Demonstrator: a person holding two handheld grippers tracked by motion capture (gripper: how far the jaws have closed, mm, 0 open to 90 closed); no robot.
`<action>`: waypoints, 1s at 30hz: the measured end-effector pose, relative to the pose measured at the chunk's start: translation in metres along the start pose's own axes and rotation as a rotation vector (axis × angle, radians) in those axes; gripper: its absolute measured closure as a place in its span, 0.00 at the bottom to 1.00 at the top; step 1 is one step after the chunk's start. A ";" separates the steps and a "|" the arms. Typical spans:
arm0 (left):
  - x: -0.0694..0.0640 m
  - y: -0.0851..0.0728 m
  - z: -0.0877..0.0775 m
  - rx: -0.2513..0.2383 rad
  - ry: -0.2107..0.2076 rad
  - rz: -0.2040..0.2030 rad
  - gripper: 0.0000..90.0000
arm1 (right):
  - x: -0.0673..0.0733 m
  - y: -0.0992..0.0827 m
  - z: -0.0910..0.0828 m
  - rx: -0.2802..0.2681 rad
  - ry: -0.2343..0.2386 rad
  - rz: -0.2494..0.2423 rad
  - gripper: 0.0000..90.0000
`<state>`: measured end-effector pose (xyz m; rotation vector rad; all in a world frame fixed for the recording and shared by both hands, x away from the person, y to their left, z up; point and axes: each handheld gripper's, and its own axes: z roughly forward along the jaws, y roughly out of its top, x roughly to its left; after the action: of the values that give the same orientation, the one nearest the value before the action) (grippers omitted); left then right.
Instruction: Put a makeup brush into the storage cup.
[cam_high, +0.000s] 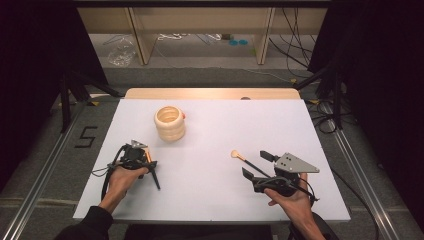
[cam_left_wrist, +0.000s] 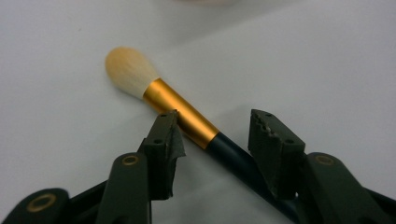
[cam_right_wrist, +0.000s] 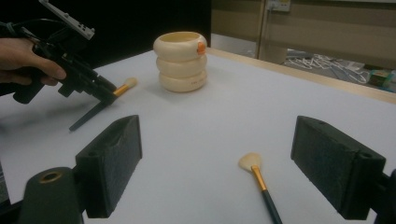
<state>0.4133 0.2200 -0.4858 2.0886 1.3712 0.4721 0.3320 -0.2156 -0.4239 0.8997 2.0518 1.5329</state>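
Observation:
A makeup brush (cam_left_wrist: 177, 109) with a pale head, gold ferrule and dark handle lies on the white table (cam_high: 215, 130). My left gripper (cam_left_wrist: 215, 116) straddles it slantwise, jaws partly apart, the pads not clamped on it. The high view shows that gripper (cam_high: 145, 161) at the left, over the brush (cam_high: 154, 177). A second brush (cam_right_wrist: 261, 184), fan-headed, lies between the wide-open jaws of my right gripper (cam_right_wrist: 224, 168), touching neither pad. In the high view this brush (cam_high: 245, 160) points up-left from the right gripper (cam_high: 257, 165). A cream ribbed cup (cam_high: 170, 123) stands behind the left gripper.
The cream cup (cam_right_wrist: 180, 60) has an orange spot on its rim. A wooden strip (cam_high: 210, 93) borders the table's far edge. Black stands and cables sit on the floor to both sides.

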 end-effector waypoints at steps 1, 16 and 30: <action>0.000 0.000 0.001 0.006 -0.002 0.010 0.60 | -0.001 0.000 -0.001 0.001 -0.019 -0.002 0.19; 0.012 0.012 0.002 0.107 -0.064 0.096 0.69 | -0.002 0.000 0.000 0.004 0.004 0.008 0.20; 0.019 0.026 0.001 0.240 -0.099 0.159 0.77 | 0.000 0.000 0.002 -0.002 0.008 0.020 0.21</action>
<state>0.4393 0.2292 -0.4702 2.3939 1.2626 0.2745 0.3335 -0.2148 -0.4247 0.9173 2.0529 1.5508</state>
